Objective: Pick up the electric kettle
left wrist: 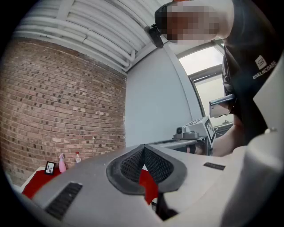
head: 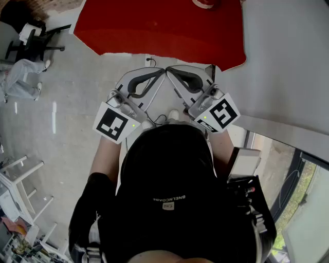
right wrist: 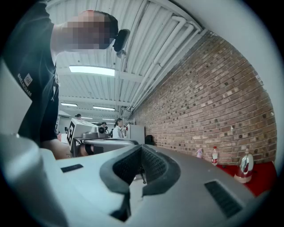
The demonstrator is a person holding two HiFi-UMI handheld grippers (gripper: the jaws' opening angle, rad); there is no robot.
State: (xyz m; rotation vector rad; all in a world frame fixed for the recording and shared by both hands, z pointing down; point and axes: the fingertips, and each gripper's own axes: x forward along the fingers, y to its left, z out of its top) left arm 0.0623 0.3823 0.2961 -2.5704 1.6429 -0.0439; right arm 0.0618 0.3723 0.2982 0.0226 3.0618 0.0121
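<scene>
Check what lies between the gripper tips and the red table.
Head view: just a narrow strip of grey floor between the left gripper, right gripper and red table.

Red table [head: 164, 25] and round object [head: 204, 3] cropped at top.

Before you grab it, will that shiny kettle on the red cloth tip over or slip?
The kettle looks wider at its bottom than its top, so it probably won't tip easily. Its shiny side may be slippery to grip. It is too small here to show any water inside, so its weight is a guess.
</scene>
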